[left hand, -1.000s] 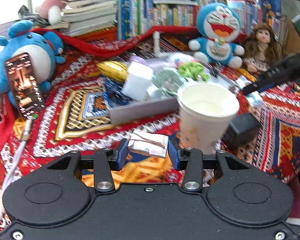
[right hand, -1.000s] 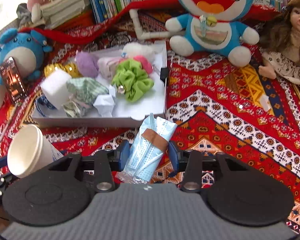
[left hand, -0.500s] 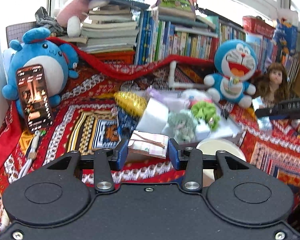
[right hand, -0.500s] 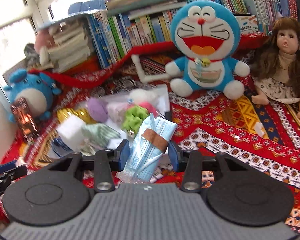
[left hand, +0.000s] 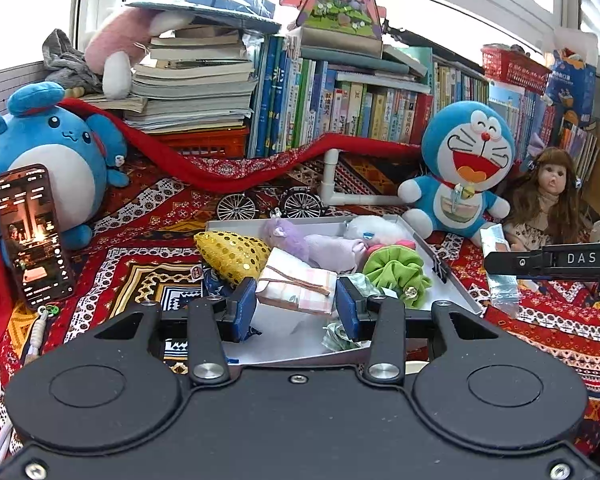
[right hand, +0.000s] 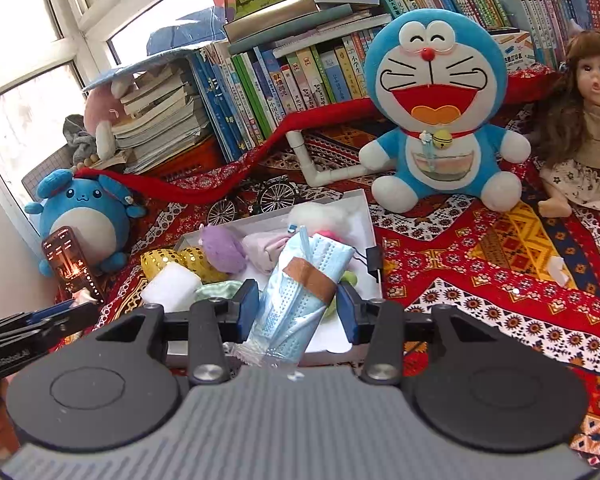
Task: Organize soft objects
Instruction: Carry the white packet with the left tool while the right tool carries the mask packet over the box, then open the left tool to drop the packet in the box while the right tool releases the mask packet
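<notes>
My left gripper (left hand: 296, 306) is shut on a folded pink checked cloth (left hand: 296, 286) tied with a band, held above the near end of a white tray (left hand: 456, 280). My right gripper (right hand: 298, 312) is shut on a packet of blue face masks (right hand: 300, 292) with a brown tape band, held above the same tray (right hand: 366, 220). The tray holds a green scrunchie (left hand: 396, 268), a purple plush (left hand: 288, 236), a white sponge block (right hand: 172, 286) and other soft items. A gold sequin pouch (left hand: 232, 254) lies at its left edge.
A Doraemon plush (left hand: 468, 172), a doll (left hand: 552, 196), a blue round plush (left hand: 48, 160) with a phone (left hand: 30, 236) leaning on it, a white pipe (left hand: 332, 184) and stacked books (left hand: 196, 84) ring the patterned red cloth. The right gripper's body (left hand: 556, 262) shows at right.
Both grippers rose and tilted up with their loads still held. The left one moved from beside the paper cup to over the tray's near end; the cup has dropped out of view.
</notes>
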